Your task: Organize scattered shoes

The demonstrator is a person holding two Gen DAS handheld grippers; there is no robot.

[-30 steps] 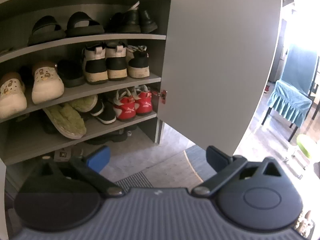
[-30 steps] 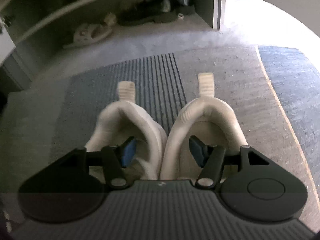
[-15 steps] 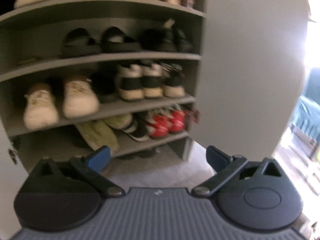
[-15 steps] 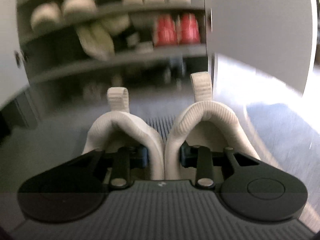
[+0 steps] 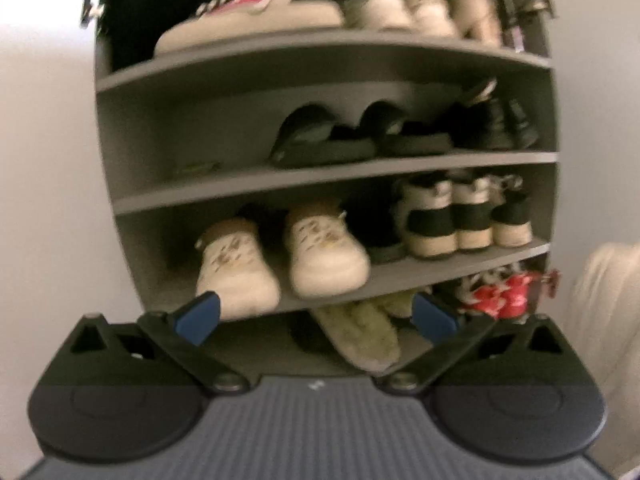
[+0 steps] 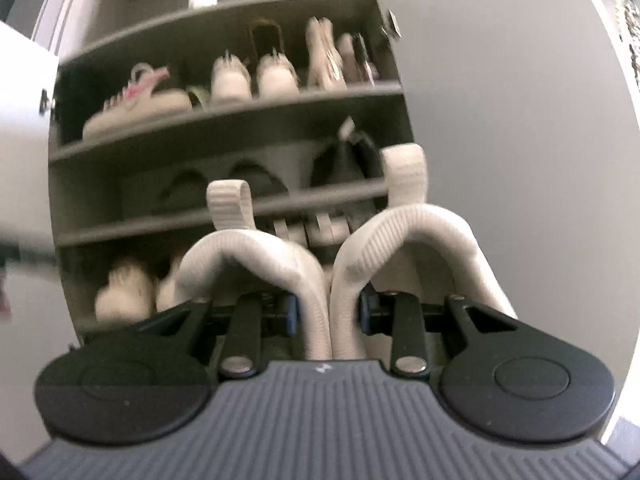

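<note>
At the bottom centre of the right wrist view, the right gripper (image 6: 328,314) is pinched closed on the inner collars of a pair of cream shoes (image 6: 256,256), held side by side in front of the open shoe cabinet (image 6: 224,120). In the left wrist view, the left gripper (image 5: 316,316) is spread wide and holds nothing, facing the cabinet's shelves; white clogs (image 5: 326,256) sit mid-frame.

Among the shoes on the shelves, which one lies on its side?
The white sneaker with pink stripes on the top visible shelf: it lies sideways, its side panel facing out, while the cream clogs and others stand upright.
</note>
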